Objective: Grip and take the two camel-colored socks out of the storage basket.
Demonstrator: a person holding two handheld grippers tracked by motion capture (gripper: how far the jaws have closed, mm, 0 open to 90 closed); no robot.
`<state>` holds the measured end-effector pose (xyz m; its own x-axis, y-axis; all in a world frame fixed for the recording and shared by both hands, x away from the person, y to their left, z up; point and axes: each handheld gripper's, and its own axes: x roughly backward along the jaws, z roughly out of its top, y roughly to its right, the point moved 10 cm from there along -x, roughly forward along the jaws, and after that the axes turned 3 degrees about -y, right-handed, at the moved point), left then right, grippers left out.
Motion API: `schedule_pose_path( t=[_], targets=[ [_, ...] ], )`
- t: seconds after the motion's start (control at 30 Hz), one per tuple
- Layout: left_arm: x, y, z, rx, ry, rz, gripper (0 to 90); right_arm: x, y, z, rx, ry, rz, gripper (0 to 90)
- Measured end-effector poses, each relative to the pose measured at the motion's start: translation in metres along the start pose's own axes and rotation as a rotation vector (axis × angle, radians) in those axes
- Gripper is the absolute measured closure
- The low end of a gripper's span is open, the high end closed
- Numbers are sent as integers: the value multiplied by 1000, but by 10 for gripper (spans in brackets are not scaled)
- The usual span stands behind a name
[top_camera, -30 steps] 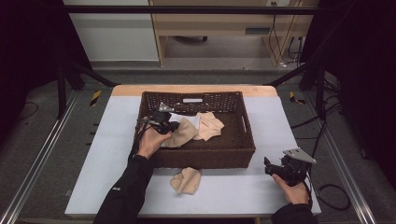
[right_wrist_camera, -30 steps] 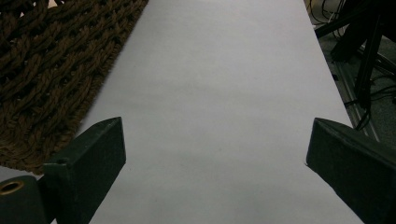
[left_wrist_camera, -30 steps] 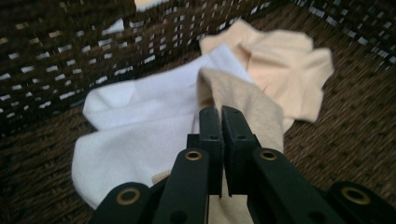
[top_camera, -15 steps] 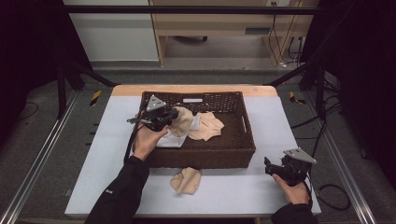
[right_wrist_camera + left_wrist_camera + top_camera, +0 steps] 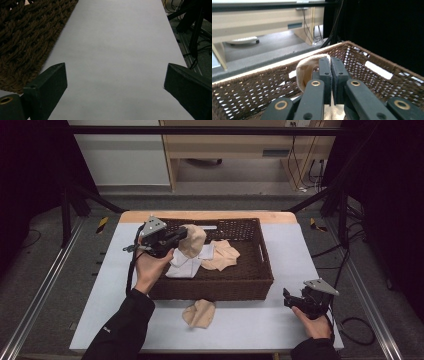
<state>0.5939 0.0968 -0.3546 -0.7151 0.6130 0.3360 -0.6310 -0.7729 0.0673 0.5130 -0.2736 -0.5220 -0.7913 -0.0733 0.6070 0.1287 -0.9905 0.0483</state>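
High view: the left claw (image 5: 184, 236), held up in the person's left hand (image 5: 150, 267), is clamped tight on a beige fabric cloth (image 5: 192, 241) that hangs from its tips above the left part of the dark brown woven wicker basket (image 5: 265, 265). Under the hanging cloth, on the basket floor, lies a white folded cloth (image 5: 184, 267), and just to its right a second beige cloth (image 5: 222, 256), spread flat. A third beige cloth (image 5: 199, 313) lies crumpled outside the basket on the pale grey surface (image 5: 250, 325), close to the basket's front wall. The basket's near-left wall stands between the raised cloth and that outer cloth.

The right claw (image 5: 288, 298) rests low at the surface's front right corner, well apart from the basket, its jaws wide apart with nothing between them; the right gripper view shows bare surface (image 5: 115, 50) between them and the basket's weave (image 5: 27, 35) at the left.

In the left gripper view the jaws meet with the cloth (image 5: 308, 68) looped out beside them, the basket's far wall (image 5: 372, 62) behind.

No readable writing shows anywhere.

Compared with a second ago, the left claw and its cloth have risen from near the basket floor and drawn towards the basket's left rim; the right claw has kept its place.
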Motion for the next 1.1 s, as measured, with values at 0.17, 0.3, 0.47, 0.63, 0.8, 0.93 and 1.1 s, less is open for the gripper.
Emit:
schedule_pose_path(
  t=[0.17,0.3,0.47,0.63,0.8,0.93,1.1],
  targets=[
    [16,15,11,-8,32,-41,872,0,0,0,-1,0,-1,50],
    [31,25,16,-24,52,-61,871,1,0,0,-6,-1,0,50],
    [52,39,18,-33,79,-96,871,1,0,0,-5,-3,1,50],
    [70,47,18,-43,103,-121,871,1,1,-1,-6,-4,-3,50],
    [86,55,16,-58,114,-137,871,1,2,-1,-2,-2,-5,50],
    [94,65,9,-71,111,-159,871,1,1,-1,-6,-5,-4,50],
    [96,78,-5,-80,95,-190,871,1,1,-1,-4,-3,-5,50]
  ],
)
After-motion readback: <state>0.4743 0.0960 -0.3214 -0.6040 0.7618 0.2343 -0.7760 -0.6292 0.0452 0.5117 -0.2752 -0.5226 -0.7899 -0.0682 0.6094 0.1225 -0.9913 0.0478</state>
